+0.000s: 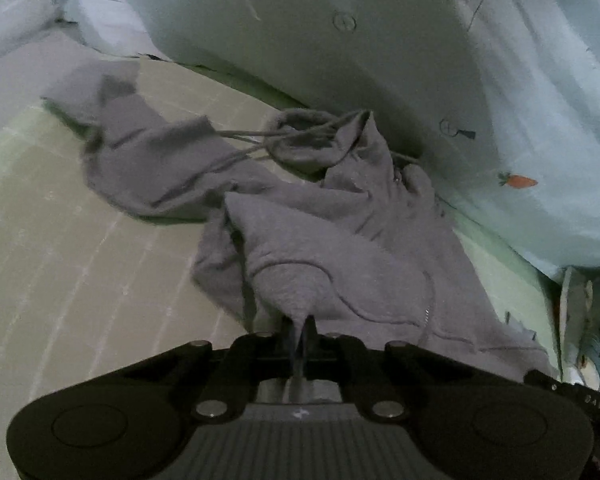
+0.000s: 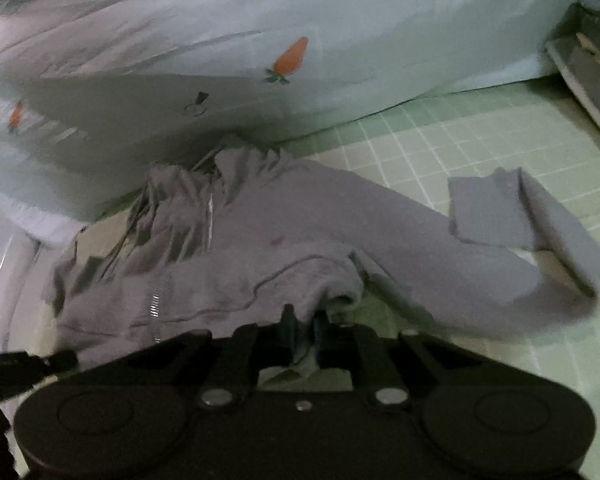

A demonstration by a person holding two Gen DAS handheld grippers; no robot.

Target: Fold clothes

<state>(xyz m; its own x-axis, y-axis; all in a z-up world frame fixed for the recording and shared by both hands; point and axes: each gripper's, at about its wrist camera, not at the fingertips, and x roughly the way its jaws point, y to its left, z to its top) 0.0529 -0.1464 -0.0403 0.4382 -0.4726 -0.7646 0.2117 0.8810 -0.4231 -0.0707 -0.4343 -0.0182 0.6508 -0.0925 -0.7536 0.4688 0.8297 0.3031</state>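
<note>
surface: pale green grid-lined mat (image 2: pixel 480 152), filling 3 to 5 o'clock in the right wrist view | backdrop: light blue sheet (image 2: pixel 380 20) with orange carrot prints (image 2: pixel 290 58), draped from 9 to 2 o'clock | corner: dark flat object (image 2: pixel 588 76) at 2 o'clock, blurred | light: dim, cool

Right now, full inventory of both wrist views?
hoodie: one, grey, zip-front, crumpled on the sheet, hood against the quilt, sleeves splayed to either side
drawstrings: thin grey cords, count unclear, trailing from the hood across one sleeve
sheet: one, pale green with white grid, under the hoodie
quilt: one, pale blue with small carrot prints, heaped behind the hoodie
left gripper: one, black, shut on the hoodie hem
right gripper: one, black, shut on the hoodie hem
</note>
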